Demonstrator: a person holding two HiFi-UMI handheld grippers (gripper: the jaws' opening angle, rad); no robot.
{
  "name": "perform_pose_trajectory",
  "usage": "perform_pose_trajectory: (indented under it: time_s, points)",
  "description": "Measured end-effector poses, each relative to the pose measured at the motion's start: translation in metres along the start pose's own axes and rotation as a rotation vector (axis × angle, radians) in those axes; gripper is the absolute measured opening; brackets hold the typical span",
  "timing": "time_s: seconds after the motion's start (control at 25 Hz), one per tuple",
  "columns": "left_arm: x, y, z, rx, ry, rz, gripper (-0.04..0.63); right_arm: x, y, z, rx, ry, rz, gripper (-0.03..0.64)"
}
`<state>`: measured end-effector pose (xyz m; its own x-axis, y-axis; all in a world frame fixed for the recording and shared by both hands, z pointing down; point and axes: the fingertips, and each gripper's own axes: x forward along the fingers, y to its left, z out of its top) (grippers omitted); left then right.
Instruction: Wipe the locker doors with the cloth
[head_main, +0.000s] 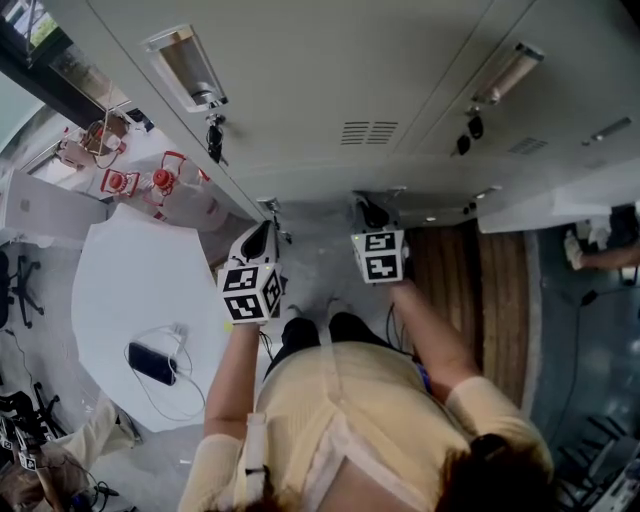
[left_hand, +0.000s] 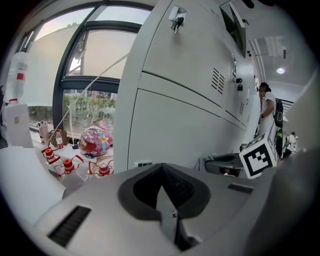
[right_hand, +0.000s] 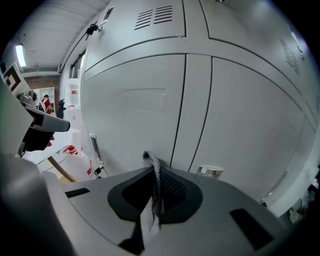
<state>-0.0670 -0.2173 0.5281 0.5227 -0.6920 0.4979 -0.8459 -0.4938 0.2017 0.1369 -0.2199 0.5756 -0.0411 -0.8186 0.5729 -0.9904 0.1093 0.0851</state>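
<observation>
yellow shirt sits nearest, low in the head view. right gripper is clamped on the cloth, a narrow grey knitted strip. the strip stands upright between the jaws, and its looped top points at the pale grey locker doors close ahead. left gripper has its jaws pressed together on nothing. marker cube shows black-and-white squares.

left claw at 11 o'clock, jaws together, empty | right claw at 1 o'clock, jaws pinching cloth | left arm, right arm reach forward, level
</observation>
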Motion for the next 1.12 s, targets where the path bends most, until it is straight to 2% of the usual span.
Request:
perform_pose_trajectory:
  time_s: [0.44, 0.8, 1.12]
  points:
    - [0.007, -0.007, -0.001, -0.009, 0.009, -0.018, 0.002, -0.006, -0.019, -0.006, 0.014, 0.008, -0.028, 0.018]
    - [-0.003, 0.009, -0.013, -0.074, 0.01, -0.009, 0.0, -0.014, 0.031, -0.007, -0.018, 0.007, 0.091, 0.018]
    - [-0.017, 0.03, -0.03, -0.119, 0.007, 0.031, 0.0, -0.004, 0.084, -0.01, -0.058, 0.028, 0.201, 0.018]
